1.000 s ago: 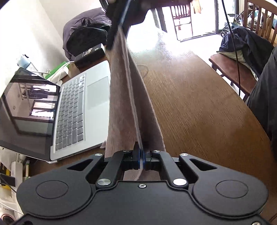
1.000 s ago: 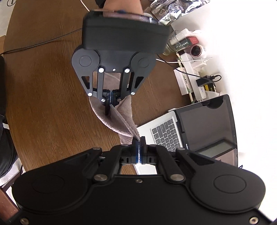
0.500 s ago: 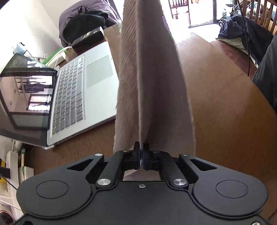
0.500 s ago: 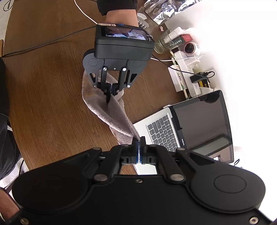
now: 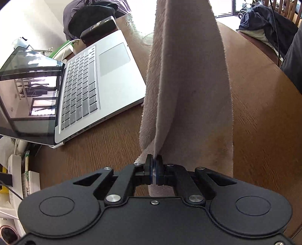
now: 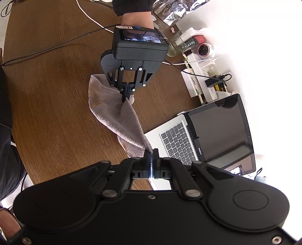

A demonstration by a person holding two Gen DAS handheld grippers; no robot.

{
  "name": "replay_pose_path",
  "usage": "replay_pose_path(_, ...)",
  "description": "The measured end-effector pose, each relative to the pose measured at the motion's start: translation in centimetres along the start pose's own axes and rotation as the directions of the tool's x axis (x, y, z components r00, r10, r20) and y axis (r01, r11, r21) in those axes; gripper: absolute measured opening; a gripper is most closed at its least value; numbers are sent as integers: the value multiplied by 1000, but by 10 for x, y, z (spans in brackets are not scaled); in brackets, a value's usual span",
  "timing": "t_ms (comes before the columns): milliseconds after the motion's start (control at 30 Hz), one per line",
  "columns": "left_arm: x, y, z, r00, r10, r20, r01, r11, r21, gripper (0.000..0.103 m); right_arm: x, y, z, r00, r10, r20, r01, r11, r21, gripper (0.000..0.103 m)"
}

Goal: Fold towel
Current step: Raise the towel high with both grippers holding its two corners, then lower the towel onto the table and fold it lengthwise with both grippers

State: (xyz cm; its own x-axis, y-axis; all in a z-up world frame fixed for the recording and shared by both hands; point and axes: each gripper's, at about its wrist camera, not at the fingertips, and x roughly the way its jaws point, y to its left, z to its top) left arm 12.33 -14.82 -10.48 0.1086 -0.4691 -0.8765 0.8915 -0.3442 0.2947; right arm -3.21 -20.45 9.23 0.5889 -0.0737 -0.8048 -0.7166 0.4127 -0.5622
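Note:
A grey-brown towel (image 6: pixel 115 111) is stretched between my two grippers over the brown wooden table (image 6: pixel 49 90). My right gripper (image 6: pixel 151 152) is shut on one corner of it at the near end. My left gripper (image 6: pixel 126 95), held by a hand at the far end, is shut on the opposite corner, low by the table. In the left wrist view the left gripper (image 5: pixel 154 159) pinches the towel (image 5: pixel 188 79), which rises away in a doubled band. The towel's lower fold sags onto the wood.
An open silver laptop (image 6: pixel 203 135) sits right beside the towel, seen too in the left wrist view as the laptop (image 5: pixel 81 86). Boxes, a glass (image 6: pixel 179 43) and cables crowd the table's right edge. A dark bag (image 5: pixel 90 17) and a chair with clothes (image 5: pixel 264 24) stand beyond.
The left gripper has drawn away from the right gripper and sunk toward the table, stretching the towel out longer between them. The right gripper has held still.

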Motion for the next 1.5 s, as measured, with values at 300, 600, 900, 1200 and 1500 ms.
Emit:
replay_pose_path(300, 6, 3, 0, 1000, -4, -6, 4, 1000, 4, 1, -3, 1, -3, 1000, -4, 1, 4, 1000, 16, 1)
replay_pose_path(600, -12, 4, 6, 1000, -21, 5, 21, 1000, -3, 0, -4, -1, -5, 1000, -15, 21, 15, 1000, 21, 1)
replay_pose_path(900, -57, 16, -3, 997, 71, -27, -72, 995, -72, 0, -9, -18, -4, 995, -70, 75, 70, 998, -2, 1)
replay_pose_path(1200, -129, 15, -28, 961, 248, -123, -269, 942, -200, 0, -14, -45, 21, 970, -130, 205, 154, 982, -106, 1)
replay_pose_path(1500, -218, 5, -58, 872, 378, -311, -462, 845, -269, 0, -2, -79, 72, 916, -150, 371, 225, 959, -169, 1)
